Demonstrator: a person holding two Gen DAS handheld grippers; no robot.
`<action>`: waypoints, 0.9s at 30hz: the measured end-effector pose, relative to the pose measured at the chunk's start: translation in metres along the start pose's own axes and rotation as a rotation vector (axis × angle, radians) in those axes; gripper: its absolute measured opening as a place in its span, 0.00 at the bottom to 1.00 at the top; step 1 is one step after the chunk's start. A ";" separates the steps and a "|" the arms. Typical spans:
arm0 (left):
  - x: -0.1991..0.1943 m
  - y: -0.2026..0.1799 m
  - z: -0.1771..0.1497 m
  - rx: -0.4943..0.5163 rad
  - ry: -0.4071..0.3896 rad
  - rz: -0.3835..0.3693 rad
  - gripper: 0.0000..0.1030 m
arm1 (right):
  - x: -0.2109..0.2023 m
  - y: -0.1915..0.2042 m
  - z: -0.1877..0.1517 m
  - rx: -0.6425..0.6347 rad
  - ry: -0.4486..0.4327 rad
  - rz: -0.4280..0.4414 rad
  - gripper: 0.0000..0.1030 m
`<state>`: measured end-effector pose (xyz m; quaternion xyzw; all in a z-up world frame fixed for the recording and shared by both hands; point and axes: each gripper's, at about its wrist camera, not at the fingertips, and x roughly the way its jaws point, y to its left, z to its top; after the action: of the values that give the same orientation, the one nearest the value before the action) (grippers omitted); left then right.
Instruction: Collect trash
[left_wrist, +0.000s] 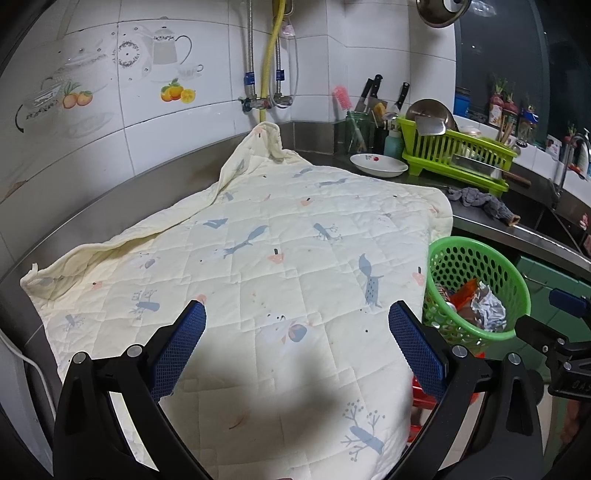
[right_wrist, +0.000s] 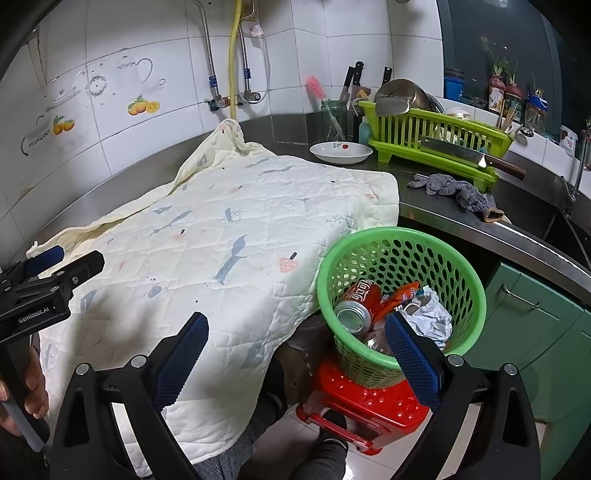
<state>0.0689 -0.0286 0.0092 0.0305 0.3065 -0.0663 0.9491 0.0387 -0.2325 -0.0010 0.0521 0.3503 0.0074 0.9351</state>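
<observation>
A stainless-steel bench (right_wrist: 461, 216) runs along a white-tiled wall (right_wrist: 147, 48) printed with teapots and oranges, in a kitchen corner. Most of the bench lies under a cream quilted cloth (left_wrist: 280, 258) patterned with blue birds and branches, and its near edge hangs over the front. Behind it stand a white dish (right_wrist: 340, 152), a lime-green dish rack (right_wrist: 436, 136) with a cleaver (right_wrist: 461, 155) laid across it, and a grey rag (right_wrist: 450, 188).

The left claw's body (right_wrist: 37, 299) reads "GenRobot.AI"; a hand (right_wrist: 31, 391) grips its handle.

A green perforated basket (right_wrist: 402, 236) sits on a red plastic stool (right_wrist: 365, 402) beside the bench's front. It holds the trash: a red drink can (right_wrist: 360, 302) with script too small to read, an orange wrapper (right_wrist: 400, 293) and crumpled white paper (right_wrist: 430, 317).

The left claw (left_wrist: 297, 326) hangs spread wide above the cloth, gripping nothing. The right claw (right_wrist: 297, 338) is likewise spread and empty, its right finger over the basket's rim.
</observation>
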 end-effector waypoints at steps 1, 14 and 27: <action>-0.001 0.000 0.000 0.000 0.000 0.000 0.95 | 0.000 0.000 0.000 -0.001 0.000 0.001 0.90; -0.002 0.000 -0.002 0.001 0.003 0.004 0.95 | -0.001 0.004 0.000 0.000 -0.002 0.007 0.90; -0.006 0.001 -0.004 0.004 0.002 0.012 0.95 | -0.002 0.008 0.001 -0.004 -0.005 0.008 0.90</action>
<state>0.0624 -0.0262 0.0096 0.0342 0.3070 -0.0611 0.9491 0.0373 -0.2247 0.0019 0.0515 0.3479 0.0119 0.9360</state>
